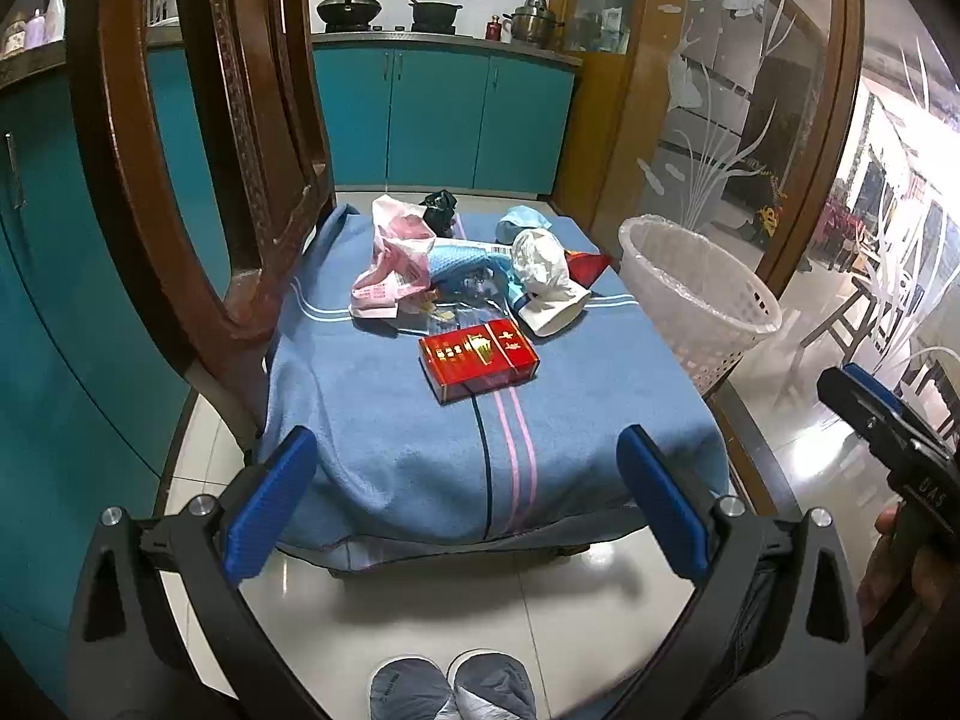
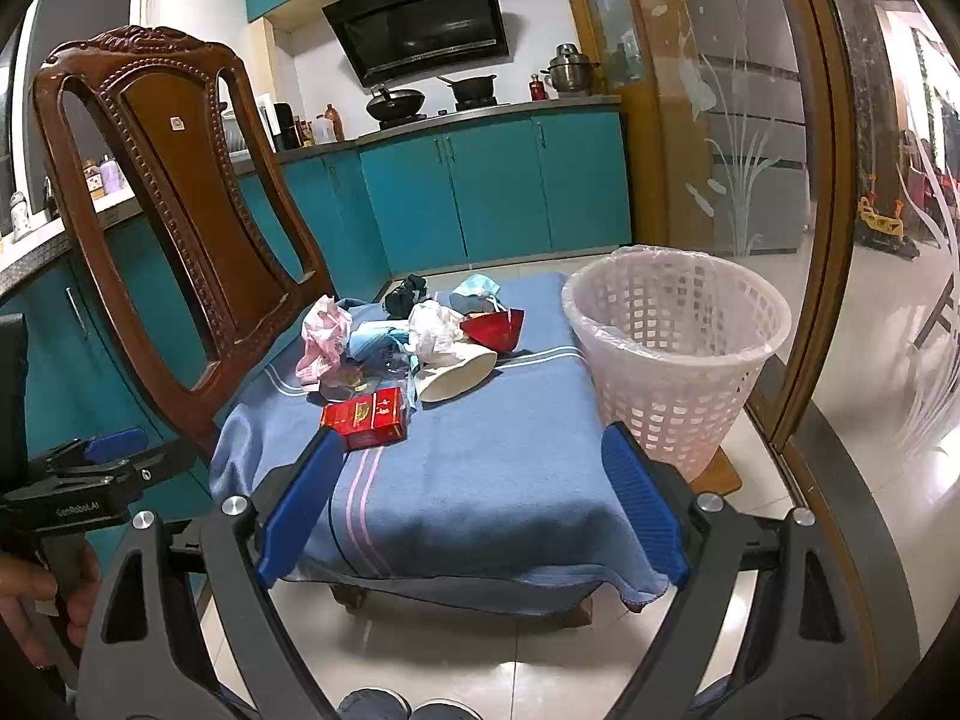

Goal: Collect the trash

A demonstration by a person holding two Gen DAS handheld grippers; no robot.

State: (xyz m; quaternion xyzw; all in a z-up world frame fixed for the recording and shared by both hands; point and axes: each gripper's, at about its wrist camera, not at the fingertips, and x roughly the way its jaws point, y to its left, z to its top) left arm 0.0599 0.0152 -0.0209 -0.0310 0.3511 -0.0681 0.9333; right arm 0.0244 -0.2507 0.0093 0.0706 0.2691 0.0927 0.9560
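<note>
A carved dark wooden chair (image 2: 180, 192) with a glossy, beaded backrest stands at the left. Its seat is draped with a soft blue towel (image 2: 480, 468) marked by thin pink and white stripes. Just beside the seat on the right stands a white plastic lattice wastebasket (image 2: 678, 360), round and lined with a thin clear bag.

On the towel lies a loose pile of trash: a crumpled pink and white plastic bag (image 1: 393, 258), a scrunched white wrapper (image 1: 543, 258) over a tipped white paper cup (image 2: 456, 375), a shiny red foil packet (image 2: 495, 327), a light blue face mask (image 1: 522, 222), and a small black crumpled scrap (image 1: 438, 207). Nearest lies a flat, glossy red cigarette pack (image 1: 477, 357) with gold print.

The left tool (image 1: 468, 504) and right tool (image 2: 474, 504), each with ribbed blue pads, hover before the seat's front edge, spread wide and gripping nothing.
</note>
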